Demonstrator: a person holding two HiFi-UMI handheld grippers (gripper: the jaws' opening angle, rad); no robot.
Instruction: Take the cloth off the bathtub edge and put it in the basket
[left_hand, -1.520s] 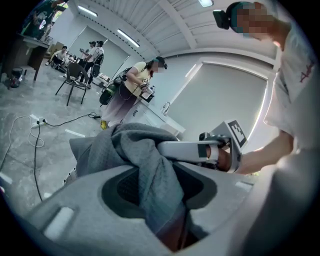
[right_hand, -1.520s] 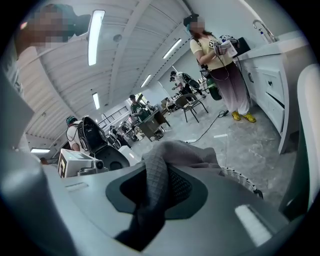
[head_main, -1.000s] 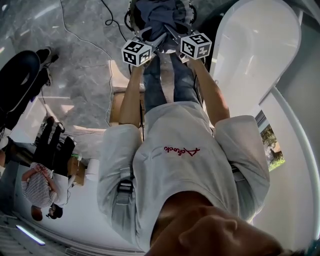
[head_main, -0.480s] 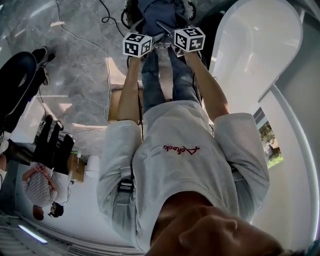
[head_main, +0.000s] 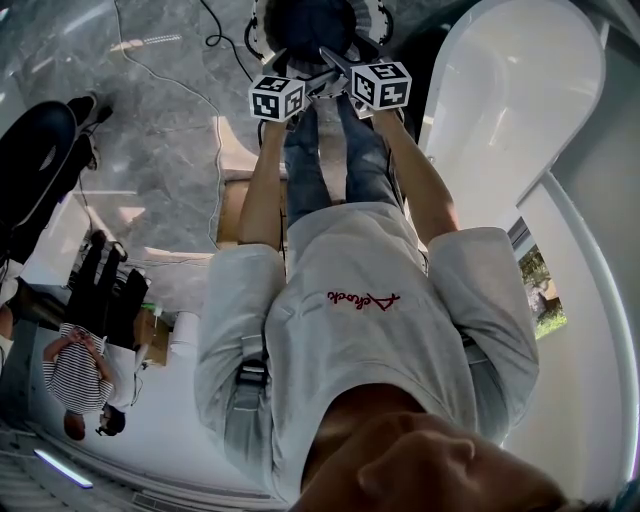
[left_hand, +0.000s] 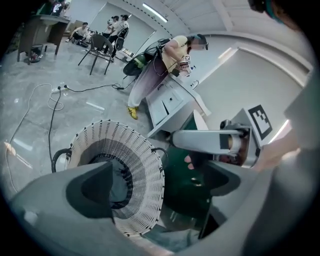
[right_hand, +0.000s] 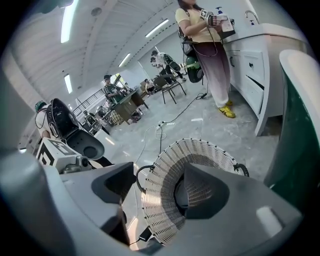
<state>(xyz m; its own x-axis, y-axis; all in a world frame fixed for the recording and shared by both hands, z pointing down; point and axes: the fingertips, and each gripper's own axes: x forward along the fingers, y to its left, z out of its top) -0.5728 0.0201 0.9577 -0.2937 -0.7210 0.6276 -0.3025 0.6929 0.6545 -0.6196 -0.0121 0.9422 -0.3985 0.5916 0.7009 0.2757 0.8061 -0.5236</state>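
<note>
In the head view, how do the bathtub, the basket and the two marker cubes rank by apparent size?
1. bathtub, largest by far.
2. basket, cut by the top edge.
3. left marker cube and right marker cube: alike, no ranking.
The left gripper and right gripper have just been opening, empty.

We list: basket (left_hand: 149, 200), white plastic-looking weave, ribbed and matt, with dark handles. Inside the basket, cloth (left_hand: 119, 189), dark, soft, matt. Under the basket, floor (left_hand: 30, 115), grey veined stone, polished glossy. Beside the basket, bathtub (head_main: 510, 90), white, smooth, glossy.
</note>
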